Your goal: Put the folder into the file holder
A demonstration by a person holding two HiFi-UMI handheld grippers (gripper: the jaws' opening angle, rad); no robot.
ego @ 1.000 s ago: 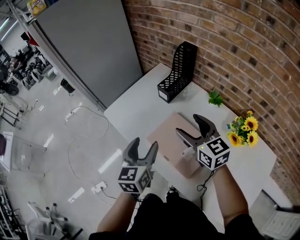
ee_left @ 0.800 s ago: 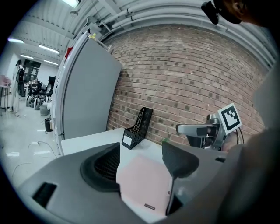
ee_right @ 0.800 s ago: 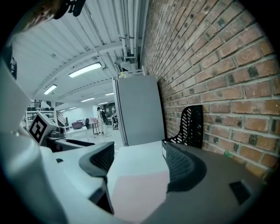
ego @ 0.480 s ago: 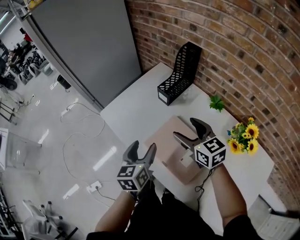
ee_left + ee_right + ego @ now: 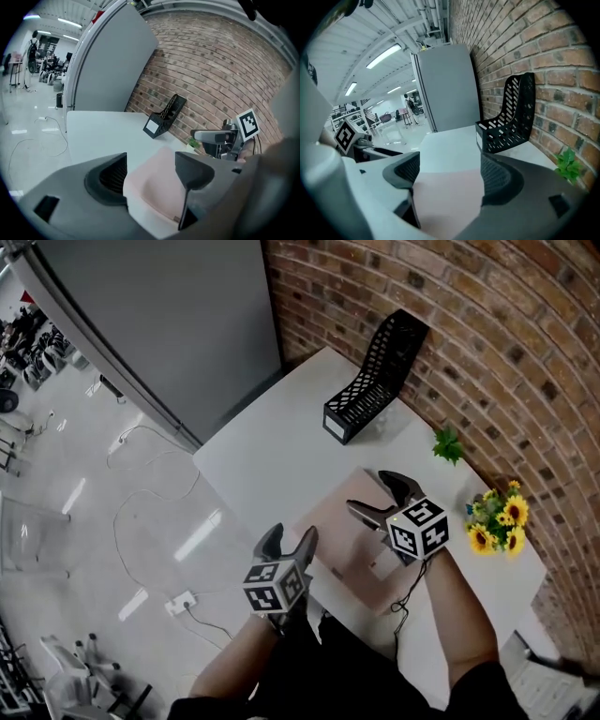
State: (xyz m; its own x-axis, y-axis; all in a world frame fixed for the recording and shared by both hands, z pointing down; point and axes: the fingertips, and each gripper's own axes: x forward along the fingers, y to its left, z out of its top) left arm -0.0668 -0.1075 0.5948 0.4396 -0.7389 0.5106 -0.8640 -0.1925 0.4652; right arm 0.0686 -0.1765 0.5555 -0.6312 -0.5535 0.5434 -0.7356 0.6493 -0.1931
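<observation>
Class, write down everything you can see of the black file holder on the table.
The file holder is black, seemingly plastic, with slotted, perforated walls. Its tall back slopes down to a low front that bears a white label. It stands upright at the far end of the white table, its tall back next to the brick wall. It looks empty, and nothing but the table touches it.

We see a white table (image 5: pixel 272 451) against a brick wall (image 5: pixel 487 343), and on it a flat pink folder (image 5: pixel 342 531) lies near our side, a black file holder (image 5: pixel 375 381) stands at the far end, and a little green plant (image 5: pixel 448 443) and some yellow flowers (image 5: pixel 497 521) sit by the wall.
</observation>
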